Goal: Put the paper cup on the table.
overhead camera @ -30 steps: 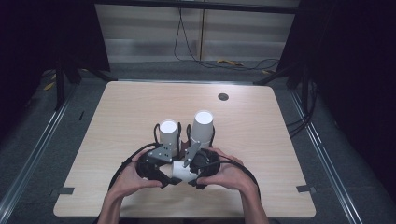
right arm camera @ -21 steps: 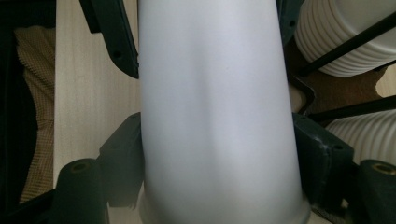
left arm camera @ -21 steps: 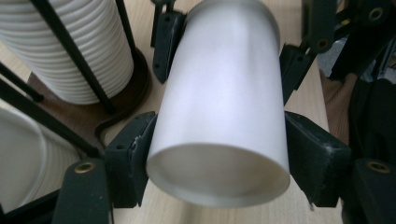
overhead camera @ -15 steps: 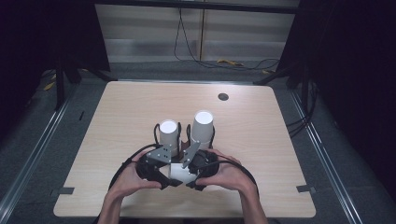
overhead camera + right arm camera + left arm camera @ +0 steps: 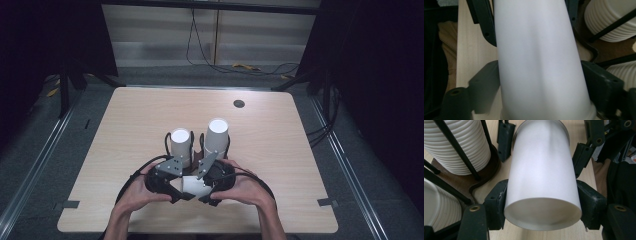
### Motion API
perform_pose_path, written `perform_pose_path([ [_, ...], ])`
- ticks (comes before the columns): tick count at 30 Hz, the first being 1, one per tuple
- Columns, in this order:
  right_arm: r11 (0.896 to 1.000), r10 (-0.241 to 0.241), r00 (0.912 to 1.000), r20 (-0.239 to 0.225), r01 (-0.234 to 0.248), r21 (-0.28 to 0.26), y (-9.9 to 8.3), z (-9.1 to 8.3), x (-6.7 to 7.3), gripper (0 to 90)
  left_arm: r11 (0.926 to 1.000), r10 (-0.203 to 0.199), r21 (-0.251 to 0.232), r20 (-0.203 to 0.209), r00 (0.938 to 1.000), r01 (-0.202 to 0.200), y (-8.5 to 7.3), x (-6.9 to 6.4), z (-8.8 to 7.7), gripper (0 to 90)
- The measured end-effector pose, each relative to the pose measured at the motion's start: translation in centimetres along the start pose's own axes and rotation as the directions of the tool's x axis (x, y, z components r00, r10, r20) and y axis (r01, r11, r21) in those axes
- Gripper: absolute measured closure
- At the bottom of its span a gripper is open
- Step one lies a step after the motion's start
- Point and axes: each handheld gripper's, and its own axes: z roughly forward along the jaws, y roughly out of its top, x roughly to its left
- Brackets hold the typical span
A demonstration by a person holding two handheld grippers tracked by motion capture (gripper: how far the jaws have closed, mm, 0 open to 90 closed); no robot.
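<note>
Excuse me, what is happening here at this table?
A person sits at a wooden table with a tool in each hand, both meeting around one white cup that lies on its side between them. The left tool is shut on the cup, with its jaws having just been closing. The right tool has just been opening, though the cup is between its jaws. Behind stand two stacks of white cups in a rack.

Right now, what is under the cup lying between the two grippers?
Bare wooden table, seen beside the cup in both gripper views. The strip right beneath it is covered by the cup itself, so I cannot tell whether it rests on the wood.
</note>
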Motion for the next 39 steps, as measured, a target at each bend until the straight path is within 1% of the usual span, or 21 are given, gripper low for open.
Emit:
perform_pose_path([
  [4, 0.999, 0.023, 0.9996, 0.017, -0.023, -0.038, -0.4, -0.3, 0.0, 13.7, 0.9998, -0.014, -0.014, -0.014, 0.9998, 0.014, -0.2, -0.1, -0.3, 34.6],
  [6, 0.999, 0.033, 0.999, 0.028, -0.032, -0.04, -0.6, -0.5, 0.0, 14.6, 0.9994, -0.02, -0.027, -0.021, 0.9996, 0.019, -0.3, -0.2, -0.4, 34.6],
  [8, 0.997, 0.047, 0.9986, 0.024, -0.045, -0.065, -0.8, -0.5, 0.0, 14.0, 0.9989, -0.028, -0.039, -0.025, 0.9993, 0.027, -0.5, -0.2, -0.5, 34.6],
  [9, 0.996, 0.051, 0.9984, 0.022, -0.049, -0.076, -1.0, -0.5, 0.0, 13.8, 0.999, -0.023, -0.038, -0.032, 0.9992, 0.022, -0.5, -0.2, -0.7, 34.5],
  [11, 0.993, 0.068, 0.9975, 0.023, -0.065, -0.101, -1.4, -0.6, 0.0, 13.7, 0.9977, -0.03, -0.062, -0.034, 0.999, 0.028, -0.7, -0.3, -0.9, 34.5],
  [14, 0.99, 0.081, 0.9965, 0.023, -0.078, -0.119, -1.8, -0.7, -0.1, 13.8, 0.997, -0.036, -0.07, -0.043, 0.9984, 0.033, -0.8, -0.4, -1.1, 34.5],
  [15, 0.989, 0.085, 0.996, 0.027, -0.081, -0.125, -2.0, -0.7, 0.0, 14.1, 0.9957, -0.044, -0.083, -0.04, 0.9982, 0.041, -0.9, -0.4, -1.1, 34.5],
  [17, 0.987, 0.09, 0.9957, 0.021, -0.087, -0.134, -2.3, -0.7, -0.1, 13.9, 0.9938, -0.046, -0.104, -0.052, 0.9976, 0.04, -1.0, -0.5, -1.4, 34.4],
  [18, 0.986, 0.104, 0.9944, 0.019, -0.101, -0.134, -2.4, -0.7, 0.0, 14.2, 0.9933, -0.046, -0.108, -0.051, 0.9976, 0.04, -1.0, -0.5, -1.5, 34.4],
  [19, 0.985, 0.104, 0.9943, 0.019, -0.101, -0.14, -2.5, -0.7, 0.1, 14.2, 0.9919, -0.056, -0.117, -0.058, 0.9968, 0.049, -1.1, -0.6, -1.6, 34.4],
  [20, 0.985, 0.104, 0.9944, 0.018, -0.101, -0.143, -2.6, -0.7, 0.0, 14.1, 0.9905, -0.053, -0.13, -0.061, 0.9967, 0.045, -1.2, -0.6, -1.7, 34.3],
  [21, 0.983, 0.109, 0.9936, 0.028, -0.104, -0.148, -2.7, -0.6, 0.2, 14.2, 0.9901, -0.054, -0.133, -0.066, 0.9964, 0.045, -1.3, -0.6, -1.7, 34.2],
  [22, 0.983, 0.108, 0.9936, 0.033, -0.102, -0.153, -2.8, -0.6, 0.2, 14.2, 0.9865, -0.065, -0.154, -0.07, 0.9954, 0.054, -1.4, -0.7, -1.7, 34.1],
  [25, 0.978, 0.13, 0.9912, 0.025, -0.124, -0.168, -3.4, -0.3, 0.3, 14.9, 0.9783, -0.085, -0.195, -0.076, 0.9935, 0.069, -1.9, -0.7, -1.8, 34.1],
  [28, 0.968, 0.155, 0.987, 0.044, -0.143, -0.205, -4.0, -0.3, 0.5, 14.8, 0.9721, -0.099, -0.221, -0.081, 0.9918, 0.079, -2.3, -0.8, -1.7, 34.1],
  [31, 0.96, 0.176, 0.9834, 0.045, -0.161, -0.229, -4.6, -0.2, 0.4, 14.9, 0.9661, -0.104, -0.245, -0.079, 0.9915, 0.082, -2.5, -1.0, -1.7, 34.0],
  [33, 0.951, 0.195, 0.9796, 0.05, -0.176, -0.256, -5.1, -0.2, 0.6, 14.9, 0.9612, -0.104, -0.264, -0.081, 0.9912, 0.08, -2.6, -1.0, -1.6, 34.1],
  [34, 0.946, 0.202, 0.9781, 0.052, -0.181, -0.269, -5.3, -0.2, 0.6, 14.9, 0.9611, -0.099, -0.267, -0.09, 0.991, 0.072, -2.7, -1.0, -1.6, 34.0],
  [35, 0.941, 0.207, 0.9771, 0.05, -0.185, -0.283, -5.5, -0.2, 0.7, 14.9, 0.9561, -0.108, -0.282, -0.086, 0.9904, 0.079, -2.8, -1.1, -1.6, 34.1],
  [37, 0.935, 0.214, 0.9753, 0.054, -0.189, -0.301, -5.9, -0.1, 0.8, 14.9, 0.9576, -0.101, -0.279, -0.095, 0.9903, 0.071, -2.9, -1.0, -1.6, 34.0],
  [39, 0.924, 0.232, 0.9717, 0.045, -0.206, -0.322, -6.4, -0.1, 0.9, 14.9, 0.9522, -0.1, -0.298, -0.098, 0.9901, 0.066, -2.9, -1.1, -1.5, 33.9],
])
